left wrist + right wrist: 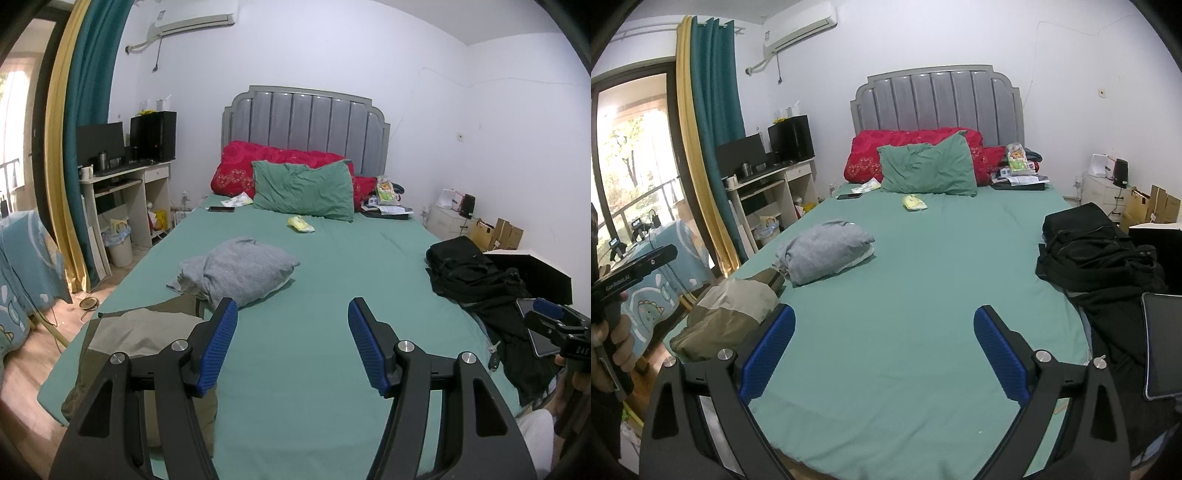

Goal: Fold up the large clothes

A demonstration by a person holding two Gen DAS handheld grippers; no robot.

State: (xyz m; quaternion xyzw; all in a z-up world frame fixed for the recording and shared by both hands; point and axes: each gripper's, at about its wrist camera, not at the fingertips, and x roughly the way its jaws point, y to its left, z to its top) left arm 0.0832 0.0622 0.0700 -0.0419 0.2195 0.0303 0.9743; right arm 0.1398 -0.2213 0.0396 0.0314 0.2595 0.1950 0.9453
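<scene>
**A:** Over the foot of a wide bed (295,369) covered in a green fitted sheet, where did your two grippers stand?

**B:** My left gripper (291,317) hung above bare sheet, its blue ribbed pads well apart and nothing between them. My right gripper (884,325) hung over the same stretch of sheet, its jaws spread wider and likewise empty.

**A:** And the clothes?

**B:** A crumpled grey sweatshirt-like garment (240,269) lay bunched in a heap left of the bed's middle, ahead of my left fingers. Just in front of it, at the near left corner, sat an olive and beige folded garment (140,339), partly hidden behind my left finger. In the right wrist view the same two pieces, grey (823,251) and olive (731,314), touched or nearly touched; I could not tell which.

**A:** What was on the other side?

**B:** A heap of black clothing (1097,254) sprawled along the right edge, with a dark tablet (1163,343) resting beside it near the corner.

**A:** And at the head of the bed?

**B:** A green pillow (306,190) leaned against a red quilt with heart patterns (240,166), under a grey padded headboard (306,122). A small yellow item (301,224) lay on the sheet just before the pillow, and a black phone (221,209) lay to its left.

**A:** Could you see your own hands?

**B:** My left hand (617,332), wrapped round its gripper's handle, showed at the left edge of the right wrist view.
</scene>
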